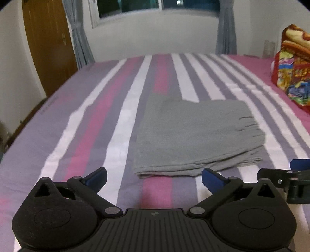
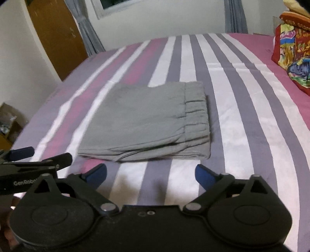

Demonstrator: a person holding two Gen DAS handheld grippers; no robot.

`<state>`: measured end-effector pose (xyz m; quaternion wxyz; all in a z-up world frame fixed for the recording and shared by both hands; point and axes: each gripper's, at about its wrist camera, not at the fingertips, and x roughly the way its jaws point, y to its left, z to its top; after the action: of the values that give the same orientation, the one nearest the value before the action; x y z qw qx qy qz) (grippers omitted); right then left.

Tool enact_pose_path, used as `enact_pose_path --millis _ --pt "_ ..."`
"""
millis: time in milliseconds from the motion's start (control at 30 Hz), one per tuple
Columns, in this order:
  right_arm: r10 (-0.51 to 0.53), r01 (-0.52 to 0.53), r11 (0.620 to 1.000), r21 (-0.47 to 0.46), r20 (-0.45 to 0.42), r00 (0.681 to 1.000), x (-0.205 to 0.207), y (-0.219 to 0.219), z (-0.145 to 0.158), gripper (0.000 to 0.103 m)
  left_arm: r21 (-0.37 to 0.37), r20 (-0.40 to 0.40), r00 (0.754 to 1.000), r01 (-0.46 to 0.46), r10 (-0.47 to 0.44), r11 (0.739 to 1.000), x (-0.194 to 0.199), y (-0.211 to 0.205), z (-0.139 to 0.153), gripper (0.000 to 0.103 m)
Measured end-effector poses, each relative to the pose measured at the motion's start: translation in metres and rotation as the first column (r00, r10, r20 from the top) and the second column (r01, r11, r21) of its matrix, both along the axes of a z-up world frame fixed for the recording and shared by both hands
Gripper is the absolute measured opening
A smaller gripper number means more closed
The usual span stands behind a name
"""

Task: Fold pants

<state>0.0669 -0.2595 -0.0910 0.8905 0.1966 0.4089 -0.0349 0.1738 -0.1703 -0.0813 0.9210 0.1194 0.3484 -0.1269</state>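
The grey pants [image 1: 195, 135] lie folded in a flat rectangle on the striped bed sheet [image 1: 87, 126]. They also show in the right wrist view [image 2: 147, 122], with the elastic waistband at their right end. My left gripper [image 1: 154, 177] is open and empty, just in front of the near folded edge. My right gripper [image 2: 151, 173] is open and empty, also just short of the near edge. Each gripper shows at the side of the other's view, the right one [image 1: 286, 180] and the left one [image 2: 29, 162].
A colourful folded blanket [image 1: 292, 66] sits at the bed's right side. A wooden door [image 1: 48, 42], grey curtains [image 1: 79, 33] and a window [image 1: 158, 7] stand behind the bed. A cardboard box [image 2: 9, 120] sits on the floor at left.
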Motion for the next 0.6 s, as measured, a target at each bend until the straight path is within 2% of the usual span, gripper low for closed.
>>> enact_pose_path --millis 167,333,467,600 --pt "0.012 -0.014 0.999 0.038 0.042 0.999 -0.04 0.007 0.029 0.103 -0.021 0.034 0.999 0.01 -0.009 1.0 -0.039 0.012 0.027 0.103" --pt "-0.041 0.04 0.999 0.037 0.036 0.999 -0.077 0.01 0.048 0.103 -0.014 0.084 0.996 -0.006 0.007 1.0 -0.077 0.025 0.048 0.103" --pt "-0.065 0.072 0.996 -0.062 0.094 0.993 -0.109 0.019 0.065 0.103 0.03 0.137 0.99 0.024 -0.028 0.999 -0.104 0.029 0.062 0.103" --pt "-0.075 0.095 0.987 -0.133 0.149 0.986 -0.133 0.028 0.081 0.103 -0.016 0.158 0.986 0.054 -0.051 0.998 -0.13 0.039 0.078 0.103"
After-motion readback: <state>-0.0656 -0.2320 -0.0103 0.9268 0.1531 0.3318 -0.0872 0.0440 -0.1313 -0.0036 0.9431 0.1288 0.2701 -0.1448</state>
